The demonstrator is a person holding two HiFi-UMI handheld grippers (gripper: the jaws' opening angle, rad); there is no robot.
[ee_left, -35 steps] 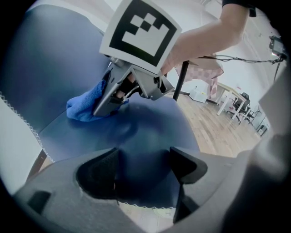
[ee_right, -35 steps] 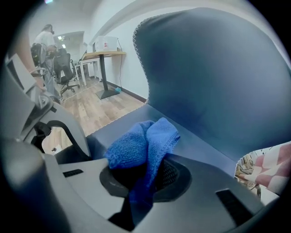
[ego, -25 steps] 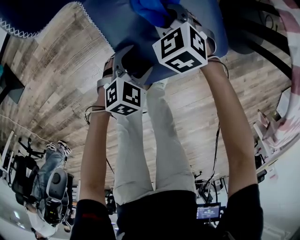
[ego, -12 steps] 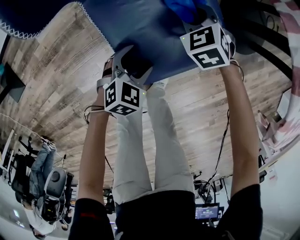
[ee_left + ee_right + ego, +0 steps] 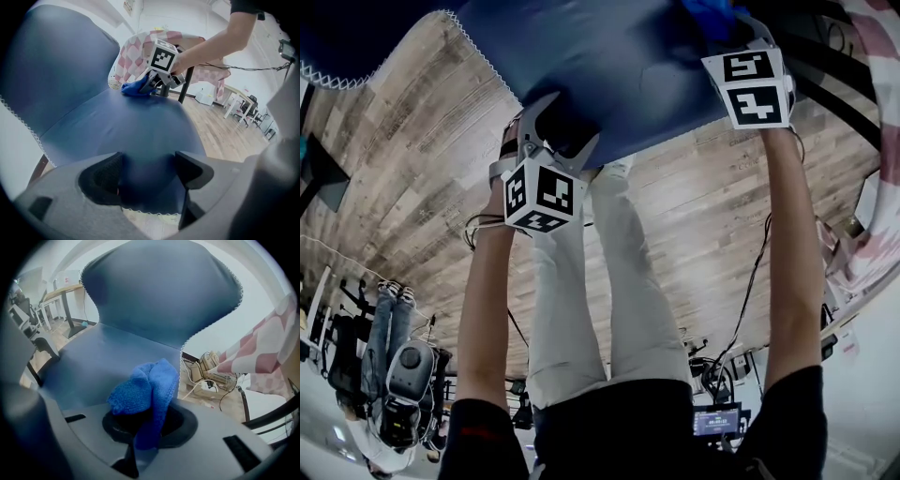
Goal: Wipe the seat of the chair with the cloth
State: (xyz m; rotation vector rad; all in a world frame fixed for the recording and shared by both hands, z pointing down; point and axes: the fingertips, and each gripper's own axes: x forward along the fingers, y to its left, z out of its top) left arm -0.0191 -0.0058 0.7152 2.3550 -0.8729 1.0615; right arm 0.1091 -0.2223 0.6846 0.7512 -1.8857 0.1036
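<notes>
In the head view the left gripper point(image 5: 565, 131) is straddling the front edge of the dark blue padded chair seat point(image 5: 628, 66), while the right gripper point(image 5: 727, 28) is resting at the seat's far right part, the bright blue terry cloth point(image 5: 710, 9) being cut off by the frame's top. In the left gripper view the jaws are standing wide apart around the seat's front hem — contact with the pads is hard to make out. In the right gripper view the jaws are pinching the bunched cloth, which is hiding their tips and lying on the seat.
</notes>
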